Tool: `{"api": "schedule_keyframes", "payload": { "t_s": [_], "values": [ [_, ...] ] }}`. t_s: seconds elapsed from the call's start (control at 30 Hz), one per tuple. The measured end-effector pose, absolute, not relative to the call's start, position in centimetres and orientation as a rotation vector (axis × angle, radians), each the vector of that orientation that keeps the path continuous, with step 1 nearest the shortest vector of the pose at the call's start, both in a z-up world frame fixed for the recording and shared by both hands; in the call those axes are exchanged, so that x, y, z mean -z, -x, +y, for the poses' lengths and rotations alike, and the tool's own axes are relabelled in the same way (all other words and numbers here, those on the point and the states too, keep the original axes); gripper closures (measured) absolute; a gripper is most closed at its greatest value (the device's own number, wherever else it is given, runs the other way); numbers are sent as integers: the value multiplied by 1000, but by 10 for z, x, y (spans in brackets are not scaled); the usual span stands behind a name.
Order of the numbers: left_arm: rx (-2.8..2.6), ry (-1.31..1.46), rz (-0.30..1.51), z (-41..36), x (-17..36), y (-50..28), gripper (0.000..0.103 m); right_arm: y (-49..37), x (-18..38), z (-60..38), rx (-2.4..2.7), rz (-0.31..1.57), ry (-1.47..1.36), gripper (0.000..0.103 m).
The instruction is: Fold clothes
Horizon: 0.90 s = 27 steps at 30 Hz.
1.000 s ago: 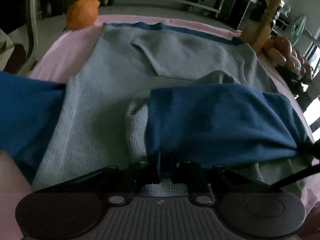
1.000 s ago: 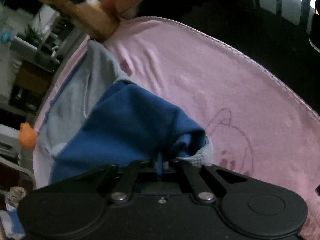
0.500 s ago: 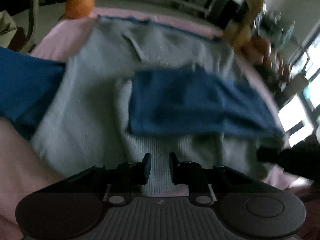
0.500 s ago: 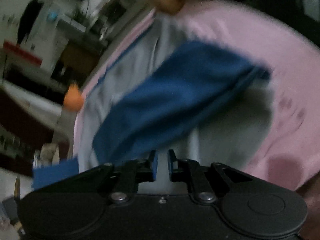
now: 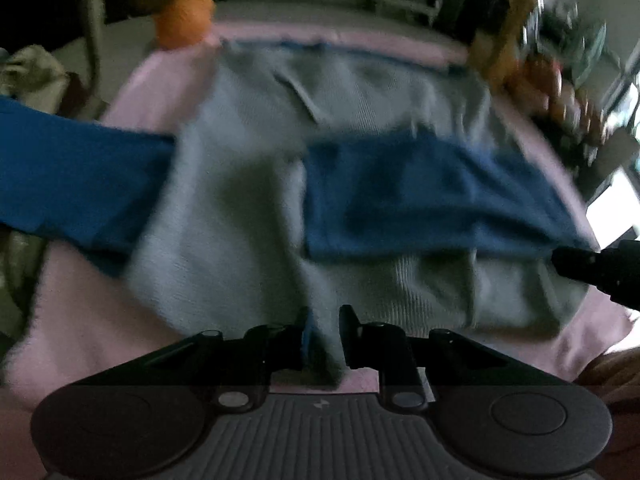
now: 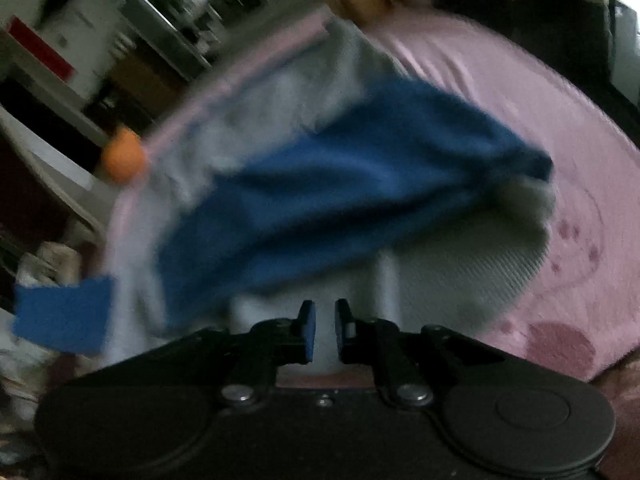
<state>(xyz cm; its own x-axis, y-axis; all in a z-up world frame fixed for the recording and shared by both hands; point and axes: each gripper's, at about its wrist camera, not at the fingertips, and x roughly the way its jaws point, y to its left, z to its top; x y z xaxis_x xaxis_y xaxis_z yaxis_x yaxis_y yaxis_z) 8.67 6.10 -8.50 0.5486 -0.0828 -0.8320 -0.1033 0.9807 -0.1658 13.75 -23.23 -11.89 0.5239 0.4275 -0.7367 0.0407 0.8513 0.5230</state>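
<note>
A grey waffle-knit shirt with blue sleeves lies on a pink cloth. Its right blue sleeve is folded across the body; the left blue sleeve still sticks out to the left. My left gripper is slightly open over the shirt's near hem, holding nothing. In the right wrist view the folded sleeve lies over the grey body, and my right gripper is slightly open and empty just before the hem. The right gripper's tip shows in the left wrist view.
An orange soft toy sits at the far left corner of the pink cloth. A brown toy and fruit-like items stand at the far right edge. Shelves and furniture lie beyond. The pink cloth has a printed drawing.
Both grippers have let go of the blue sleeve, which now lies across the shirt body. Both have opened a little and pulled back toward the near hem.
</note>
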Motion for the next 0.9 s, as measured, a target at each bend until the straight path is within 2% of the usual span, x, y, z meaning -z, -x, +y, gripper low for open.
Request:
{"api": "schedule_keyframes", "payload": {
  "t_s": [0.07,0.2,0.33,0.43,0.57,0.63,0.67,0.7,0.9],
  "values": [
    [-35,253,926,89,58,-75,77,-135,89,-225,-286,930,-550,89],
    [-124,320,759,159,11,-35,61,-134,35,-197,-397,798,-588,75],
    [-273,353,581,242,-10,0,55,-139,12,-162,-505,721,-653,63],
    [-352,386,480,295,-12,13,53,-145,13,-135,-563,727,-701,62],
    [-397,420,428,348,-7,8,50,-155,22,-97,-625,771,-721,62],
    [-412,396,418,364,-5,-1,45,-158,26,-80,-647,786,-719,62],
    [-415,366,425,368,-3,-9,36,-159,27,-73,-656,791,-717,61],
    [-418,333,435,371,-1,-18,34,-158,28,-67,-663,793,-714,61],
    [-425,155,519,378,14,-64,35,-158,27,-41,-688,788,-648,56]
  ]
}}
